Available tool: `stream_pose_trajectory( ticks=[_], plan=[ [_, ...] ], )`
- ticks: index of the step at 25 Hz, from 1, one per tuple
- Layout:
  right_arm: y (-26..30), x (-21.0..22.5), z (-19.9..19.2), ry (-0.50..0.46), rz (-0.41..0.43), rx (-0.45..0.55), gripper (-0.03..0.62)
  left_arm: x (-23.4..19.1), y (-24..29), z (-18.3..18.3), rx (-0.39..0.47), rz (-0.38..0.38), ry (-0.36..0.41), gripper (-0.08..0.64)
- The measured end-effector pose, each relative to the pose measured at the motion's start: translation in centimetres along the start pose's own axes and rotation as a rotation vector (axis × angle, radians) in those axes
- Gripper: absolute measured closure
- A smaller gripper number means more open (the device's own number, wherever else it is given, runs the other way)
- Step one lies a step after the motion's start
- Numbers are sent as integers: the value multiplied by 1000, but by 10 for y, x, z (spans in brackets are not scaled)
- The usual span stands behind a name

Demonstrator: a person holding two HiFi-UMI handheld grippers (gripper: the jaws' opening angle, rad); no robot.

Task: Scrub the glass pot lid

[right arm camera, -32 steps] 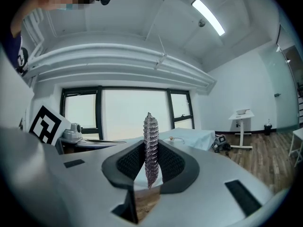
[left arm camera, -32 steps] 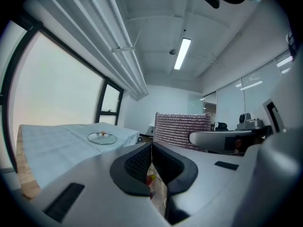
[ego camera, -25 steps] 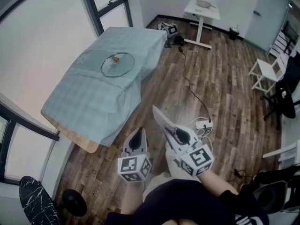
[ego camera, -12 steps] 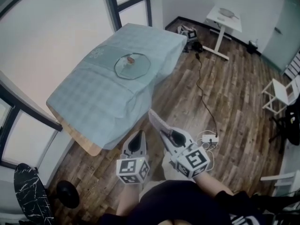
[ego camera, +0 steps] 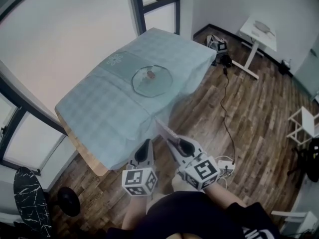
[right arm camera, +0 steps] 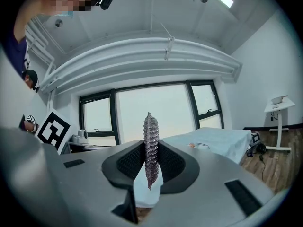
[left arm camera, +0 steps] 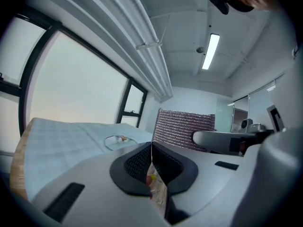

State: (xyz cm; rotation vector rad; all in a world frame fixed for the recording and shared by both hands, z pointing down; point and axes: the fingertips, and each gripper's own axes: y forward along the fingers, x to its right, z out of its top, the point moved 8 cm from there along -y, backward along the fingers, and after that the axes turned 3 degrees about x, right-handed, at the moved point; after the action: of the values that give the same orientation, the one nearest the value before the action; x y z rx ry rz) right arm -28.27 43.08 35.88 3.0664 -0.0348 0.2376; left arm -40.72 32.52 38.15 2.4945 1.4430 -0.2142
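Observation:
The glass pot lid (ego camera: 152, 80) lies flat on the table (ego camera: 104, 113), which is covered with a pale blue cloth. It has a small brownish knob at its centre. Both grippers are held low in front of the person, short of the table's near corner and well apart from the lid. My left gripper (ego camera: 146, 144) is shut with nothing in it. My right gripper (ego camera: 170, 141) is shut on a grey ribbed scrubbing pad (ego camera: 163, 128) that sticks up between the jaws (right arm camera: 151, 141). The left gripper view shows the lid (left arm camera: 119, 139) far off and the pad (left arm camera: 184, 126) beside it.
Wooden floor surrounds the table. A white desk (ego camera: 259, 31) stands at the back right, and a black cable (ego camera: 227, 103) runs across the floor to a power strip (ego camera: 225, 163). A white chair (ego camera: 304, 123) is at the right, and a round black base (ego camera: 67, 201) at the lower left.
The table and lid have drawn nearer and shifted right in the head view. Both grippers keep the same pose, the pad still held in the right one.

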Motion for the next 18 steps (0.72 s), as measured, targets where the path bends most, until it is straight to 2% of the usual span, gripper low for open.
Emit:
stream_pose_trajectory(
  ticks=[7,11,18],
  plan=[
    [32,57,13,1,31,3,512,4,66,7,11,21,-15,555],
    [46,87,19,5,65,-31,512,10,97,12,24,41,-10,555],
    [60,121,23,57,87,-51,512,14,122,13,13,102,17,555]
  ],
)
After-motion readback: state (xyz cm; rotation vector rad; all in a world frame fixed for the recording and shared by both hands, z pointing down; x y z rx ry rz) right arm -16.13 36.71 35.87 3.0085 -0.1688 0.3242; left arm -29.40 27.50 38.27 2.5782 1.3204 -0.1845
